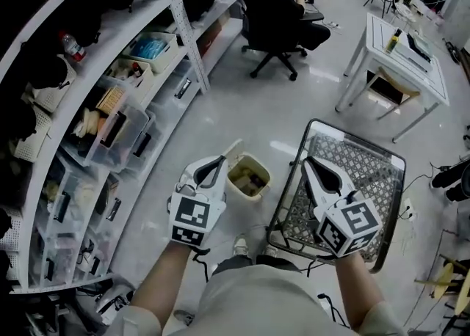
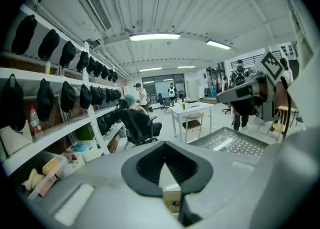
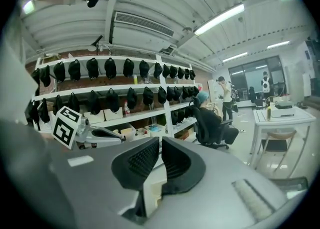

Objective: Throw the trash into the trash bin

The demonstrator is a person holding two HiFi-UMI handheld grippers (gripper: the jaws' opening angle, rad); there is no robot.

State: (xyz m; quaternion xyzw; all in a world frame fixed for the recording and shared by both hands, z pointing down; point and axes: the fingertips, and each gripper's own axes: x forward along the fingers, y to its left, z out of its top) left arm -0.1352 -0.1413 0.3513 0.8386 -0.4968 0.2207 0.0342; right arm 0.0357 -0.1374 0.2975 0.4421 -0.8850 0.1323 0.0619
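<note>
A small beige trash bin [image 1: 248,177] stands on the floor below and between my two grippers, with bits of trash lying in it. My left gripper [image 1: 219,159] hangs just left of the bin, high above the floor. Its jaws meet at the tips, and in the left gripper view the left gripper [image 2: 165,144] holds nothing. My right gripper [image 1: 307,160] hangs to the right of the bin, over the near edge of a mesh cart. The right gripper view shows the right gripper [image 3: 160,141] with its pads together and nothing between them.
A wire mesh cart [image 1: 367,162] stands to the right of the bin. Curved white shelving [image 1: 110,107] with storage boxes runs along the left. Farther off are a person in an office chair [image 1: 279,12] and a white table [image 1: 404,56]. Shiny floor lies between.
</note>
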